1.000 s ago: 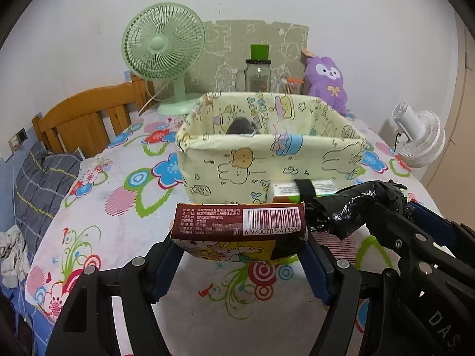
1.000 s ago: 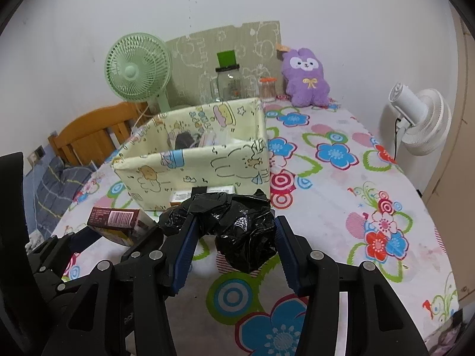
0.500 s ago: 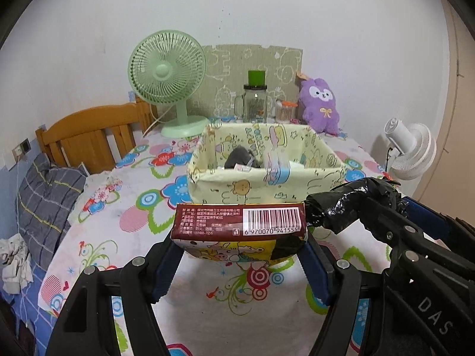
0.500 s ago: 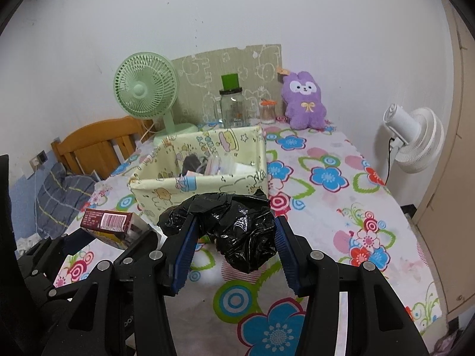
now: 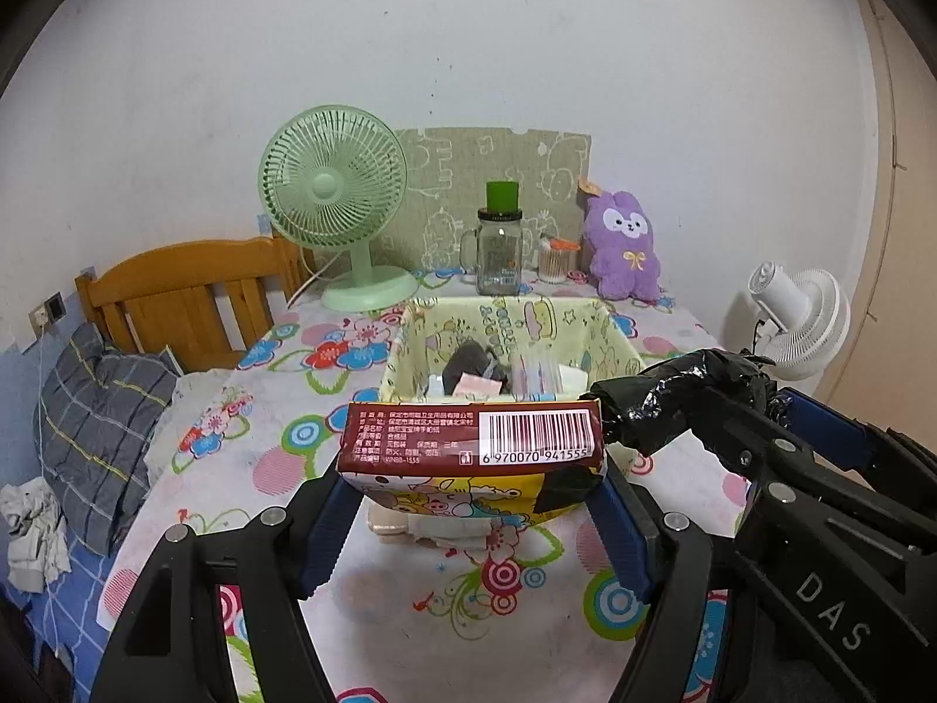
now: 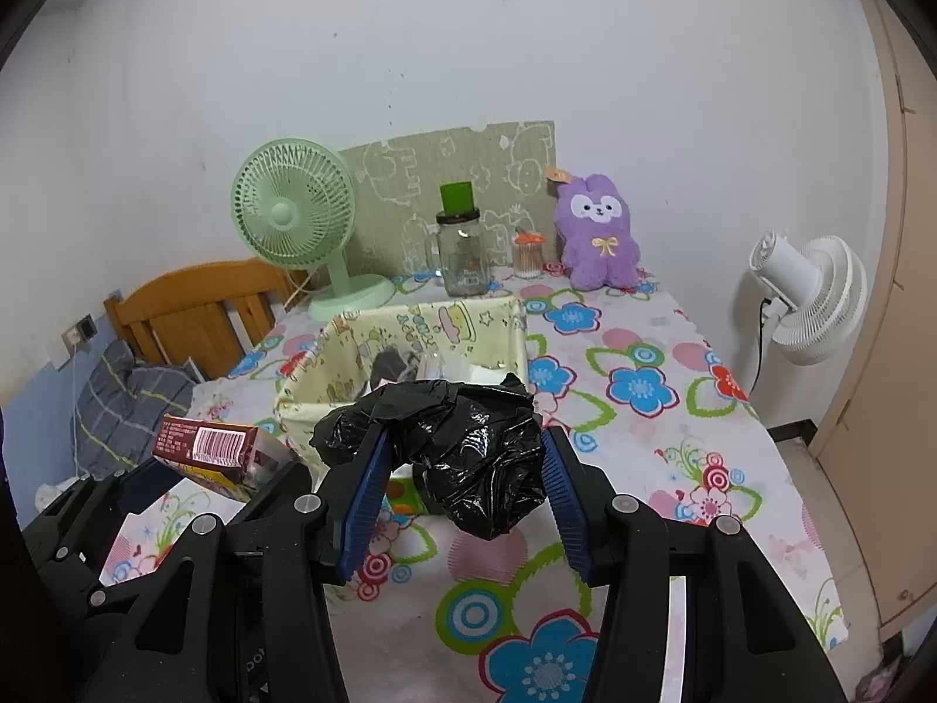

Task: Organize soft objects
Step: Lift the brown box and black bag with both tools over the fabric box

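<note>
A few soft bits already sit in the fabric bin (image 5: 615, 340), and I've got my left jaws (image 5: 471, 489) clamped on the tissue pack (image 5: 468, 445) and right jaws (image 6: 462, 468) squeezing the crumpled black bag (image 6: 468, 445), both not yet dropped in.

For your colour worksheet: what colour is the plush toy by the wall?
Purple, with a white face; the plush toy shows best in the right wrist view.

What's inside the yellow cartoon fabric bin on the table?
Inside the fabric bin, the left wrist view shows a dark grey lump, a pink packet and something clear and white. The held tissue pack covers the bin's near side.
</note>
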`<state>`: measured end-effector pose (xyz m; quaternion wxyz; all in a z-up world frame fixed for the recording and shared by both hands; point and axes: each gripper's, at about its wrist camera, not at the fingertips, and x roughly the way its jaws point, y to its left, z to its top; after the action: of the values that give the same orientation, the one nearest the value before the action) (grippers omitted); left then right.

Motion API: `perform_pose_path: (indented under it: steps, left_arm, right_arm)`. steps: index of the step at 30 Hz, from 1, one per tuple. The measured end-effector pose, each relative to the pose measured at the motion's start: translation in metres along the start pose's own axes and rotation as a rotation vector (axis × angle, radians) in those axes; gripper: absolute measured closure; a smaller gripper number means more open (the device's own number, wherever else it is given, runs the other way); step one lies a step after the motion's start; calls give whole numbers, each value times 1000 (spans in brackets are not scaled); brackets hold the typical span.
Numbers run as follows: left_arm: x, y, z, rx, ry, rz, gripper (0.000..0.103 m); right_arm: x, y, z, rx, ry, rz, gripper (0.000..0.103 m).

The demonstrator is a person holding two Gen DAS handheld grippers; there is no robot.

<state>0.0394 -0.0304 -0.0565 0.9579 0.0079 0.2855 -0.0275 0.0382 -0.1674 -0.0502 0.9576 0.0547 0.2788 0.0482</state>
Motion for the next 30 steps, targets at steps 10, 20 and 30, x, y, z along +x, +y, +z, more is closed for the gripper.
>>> perform_pose_path:
  steps: [10, 20, 30]
  left_arm:
    - [-7, -1, 21, 9, -47, -9, 28]
    - [2, -2, 37, 0, -60, -5, 28]
    - [25, -3, 50, 8, -53, 12, 28]
  right_arm:
    - [-8, 8, 22, -21, -41, 18, 48]
    - [0, 10, 40, -26, -58, 25, 48]
    - [24, 11, 53, -26, -46, 27, 48]
